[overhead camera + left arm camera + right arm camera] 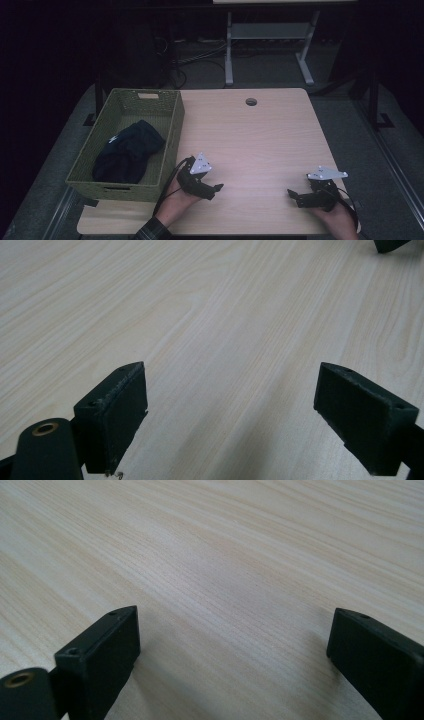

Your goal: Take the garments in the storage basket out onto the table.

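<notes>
Both grippers are sitting low at the near edge of the light wood-grain surface (260, 135), each in one of the person's hands.

Left gripper (216, 189) is sitting near the near-left corner of the surface, just beside the near-right corner of the olive-green woven rectangular basket (172, 150). Its fingers (112, 415) are standing wide apart in the left gripper view, with bare wood grain showing between them. Nothing is clamped.

Right gripper (292, 194) is resting near the near-right corner of the surface, tips pointing toward the left gripper. Its fingers (100, 660) are also standing wide apart in the right gripper view, with plain wood between them. Nothing is clamped here either. The tip of the right gripper is peeking in at the top right of the left gripper view.

The two grippers are staying well apart from each other, with open surface between them.

The dark navy crumpled cloth garment with a small white mark (127, 152) is lying inside the basket, toward its near half, bunched on the basket floor. The basket is occupying the left edge of the surface, overhanging it to the left. The garment is lying apart from both sets of fingers: the basket's right wall is standing between it and the left fingers, and the right fingers are well apart from it across the surface.
</notes>
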`<state>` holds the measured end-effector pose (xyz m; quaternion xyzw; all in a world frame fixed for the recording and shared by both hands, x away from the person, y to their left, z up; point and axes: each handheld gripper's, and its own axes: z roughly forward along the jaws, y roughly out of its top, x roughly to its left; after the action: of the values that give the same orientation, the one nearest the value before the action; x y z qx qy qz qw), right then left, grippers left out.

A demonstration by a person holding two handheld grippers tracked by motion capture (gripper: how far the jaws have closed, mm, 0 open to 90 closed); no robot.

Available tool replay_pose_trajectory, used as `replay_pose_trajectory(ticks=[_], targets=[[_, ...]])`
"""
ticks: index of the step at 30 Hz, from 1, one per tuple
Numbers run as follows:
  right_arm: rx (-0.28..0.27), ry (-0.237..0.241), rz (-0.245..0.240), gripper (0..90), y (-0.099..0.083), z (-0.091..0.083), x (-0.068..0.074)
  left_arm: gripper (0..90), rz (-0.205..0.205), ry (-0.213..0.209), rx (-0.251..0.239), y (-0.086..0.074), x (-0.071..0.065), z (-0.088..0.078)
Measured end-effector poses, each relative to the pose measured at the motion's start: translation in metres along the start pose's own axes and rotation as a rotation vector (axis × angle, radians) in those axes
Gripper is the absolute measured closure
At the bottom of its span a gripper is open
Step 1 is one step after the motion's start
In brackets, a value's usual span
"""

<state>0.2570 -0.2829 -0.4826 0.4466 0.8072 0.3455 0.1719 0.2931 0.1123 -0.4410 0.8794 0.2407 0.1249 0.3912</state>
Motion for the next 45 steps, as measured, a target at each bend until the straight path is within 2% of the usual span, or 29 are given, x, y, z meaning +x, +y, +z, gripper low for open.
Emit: replay_pose_trajectory(ticks=[6, 14, 45], targets=[[0.000, 0.000, 0.000, 6.5, 0.000, 0.000, 0.000, 13.3, -0.010, -0.007, -0.008, 0.002, 0.001, -0.002], [0.000, 0.000, 0.000, 6.5, 0.000, 0.000, 0.000, 13.3, 0.008, -0.006, -0.008, 0.007, 0.001, -0.005], [0.000, 0.000, 0.000, 6.5, 0.000, 0.000, 0.000, 13.3, -0.015, -0.029, -0.057, 0.020, 0.005, -0.017]])
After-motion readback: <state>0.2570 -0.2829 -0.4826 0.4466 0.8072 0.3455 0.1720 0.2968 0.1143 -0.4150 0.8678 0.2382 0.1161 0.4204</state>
